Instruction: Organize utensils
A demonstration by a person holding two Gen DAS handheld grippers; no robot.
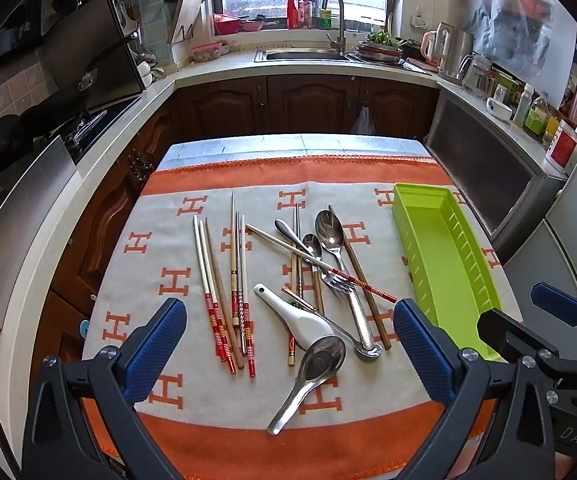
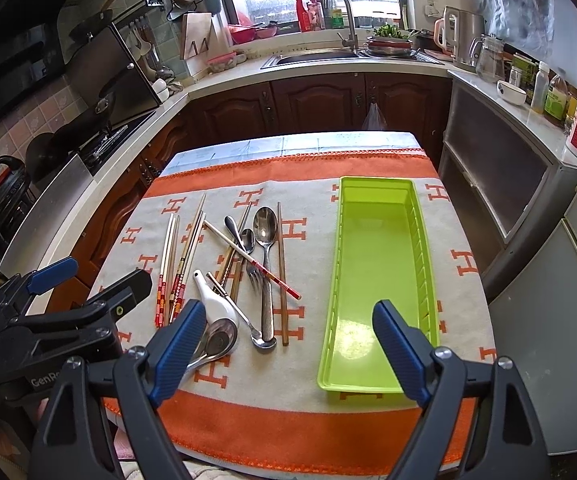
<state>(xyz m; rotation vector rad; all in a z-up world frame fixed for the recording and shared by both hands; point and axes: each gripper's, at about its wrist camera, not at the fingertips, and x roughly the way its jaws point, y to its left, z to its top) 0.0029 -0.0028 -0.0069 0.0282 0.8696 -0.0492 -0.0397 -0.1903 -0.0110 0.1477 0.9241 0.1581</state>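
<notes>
- Left hand-held gripper (image 1: 290,350): jaws wide, nothing held, hovering at 6 o'clock of the pile.
- Right hand-held gripper (image 2: 288,346): jaws wide, nothing held, at 6 o'clock of the green tray (image 2: 380,384).
- Tray is bare, lying at 3 o'clock of the pile on the cloth-covered tabletop (image 1: 208,440).
- Chopsticks (image 1: 218,292): light, stiff, thin; probably roll. Pinch across mid-shaft.
- White ceramic spoon (image 1: 300,320): likely fragile and slick; take the handle, gentle squeeze.
- Steel spoons (image 1: 330,236) and fork (image 1: 338,282): smooth, overlapped by a chopstick; lift that top one first.
</notes>
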